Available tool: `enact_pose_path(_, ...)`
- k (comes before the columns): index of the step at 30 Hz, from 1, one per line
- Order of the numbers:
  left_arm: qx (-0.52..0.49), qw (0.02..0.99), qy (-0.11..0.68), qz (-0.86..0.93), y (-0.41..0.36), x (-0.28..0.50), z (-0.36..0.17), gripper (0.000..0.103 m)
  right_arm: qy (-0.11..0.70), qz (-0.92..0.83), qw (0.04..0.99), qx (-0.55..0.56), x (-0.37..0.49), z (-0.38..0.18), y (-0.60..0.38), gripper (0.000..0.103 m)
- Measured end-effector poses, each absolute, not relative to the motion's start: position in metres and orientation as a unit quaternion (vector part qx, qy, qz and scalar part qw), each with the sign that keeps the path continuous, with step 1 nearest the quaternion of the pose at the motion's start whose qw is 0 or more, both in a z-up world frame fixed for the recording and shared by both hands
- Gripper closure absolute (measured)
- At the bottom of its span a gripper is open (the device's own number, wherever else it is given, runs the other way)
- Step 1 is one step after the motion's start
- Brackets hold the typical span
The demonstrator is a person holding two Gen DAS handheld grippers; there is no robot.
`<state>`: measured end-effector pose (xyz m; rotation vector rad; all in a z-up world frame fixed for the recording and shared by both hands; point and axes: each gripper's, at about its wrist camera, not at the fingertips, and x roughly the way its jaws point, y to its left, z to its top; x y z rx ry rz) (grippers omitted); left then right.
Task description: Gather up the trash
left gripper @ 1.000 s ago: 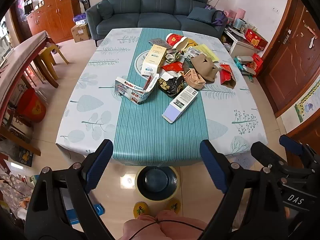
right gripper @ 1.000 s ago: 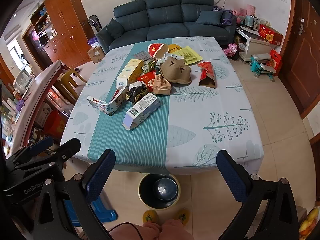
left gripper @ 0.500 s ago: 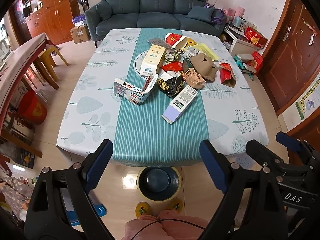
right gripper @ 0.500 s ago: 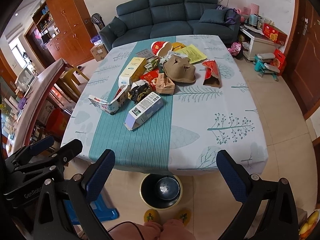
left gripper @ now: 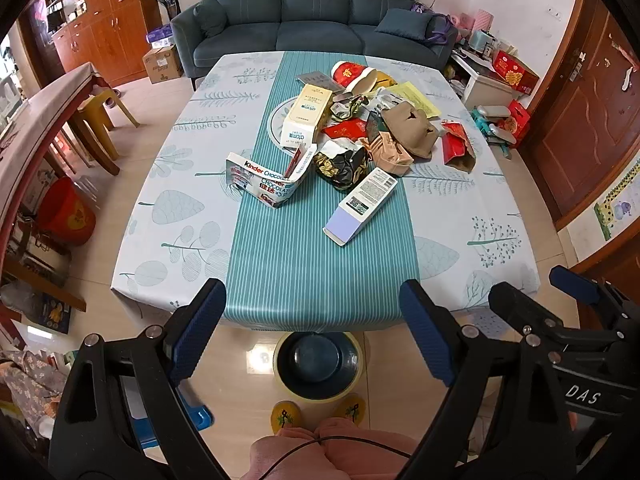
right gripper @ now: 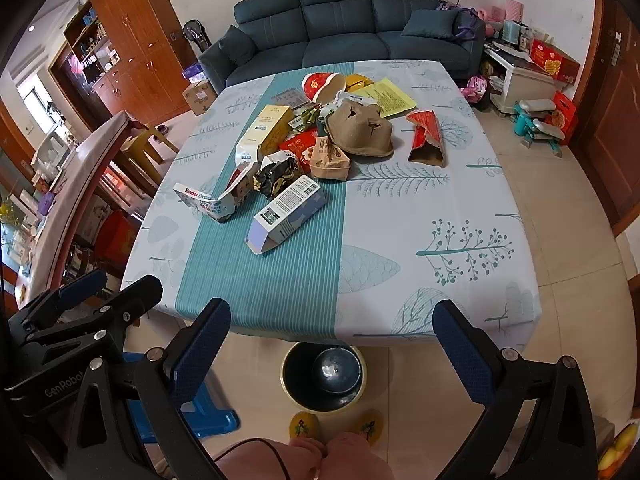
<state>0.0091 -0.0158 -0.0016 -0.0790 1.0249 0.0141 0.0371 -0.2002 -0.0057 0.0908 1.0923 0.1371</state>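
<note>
A heap of trash lies on the table (left gripper: 192, 224): a torn Kinder box (left gripper: 266, 182) (right gripper: 208, 200), a lilac-ended carton (left gripper: 360, 206) (right gripper: 286, 214), a crumpled dark wrapper (left gripper: 340, 164) (right gripper: 276, 174), a yellow box (left gripper: 306, 114) (right gripper: 264, 130), a brown pulp tray (left gripper: 412, 128) (right gripper: 360, 130) and a red packet (left gripper: 456, 150) (right gripper: 426, 136). A dark bin (left gripper: 318, 362) (right gripper: 324, 374) stands on the floor by the near table edge. My left gripper (left gripper: 312, 334) hangs open above the bin, holding nothing. My right gripper (right gripper: 332, 350) is open too, also short of the table.
A blue-grey sofa (left gripper: 312, 20) stands beyond the table. On the left are a wooden bench table (left gripper: 36, 120), a stool (left gripper: 102, 110) and a red bucket (left gripper: 68, 214). A blue step stool (right gripper: 208, 416) sits on the floor left of the bin. Boxes and toys (right gripper: 540, 120) crowd the right.
Both grippers have edged slightly toward the table, which looms a little larger. Both stay open and nothing on the table has moved.
</note>
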Motion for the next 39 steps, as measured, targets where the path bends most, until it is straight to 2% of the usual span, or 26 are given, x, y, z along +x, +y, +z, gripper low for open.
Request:
enact_pose_path(21,-0.038,0.868,0.494,0.019,-0.016,0.012,-0.008,0.016,0.525,0.070,0.847,0.042,0.044,-0.010,-0.205,0.000)
enact_pose_path(39,-0.011,0.871,0.489,0.041,-0.010,0.019,0.010,0.016,0.529,0.083,0.841,0.080,0.057,-0.011,-0.198,0.001)
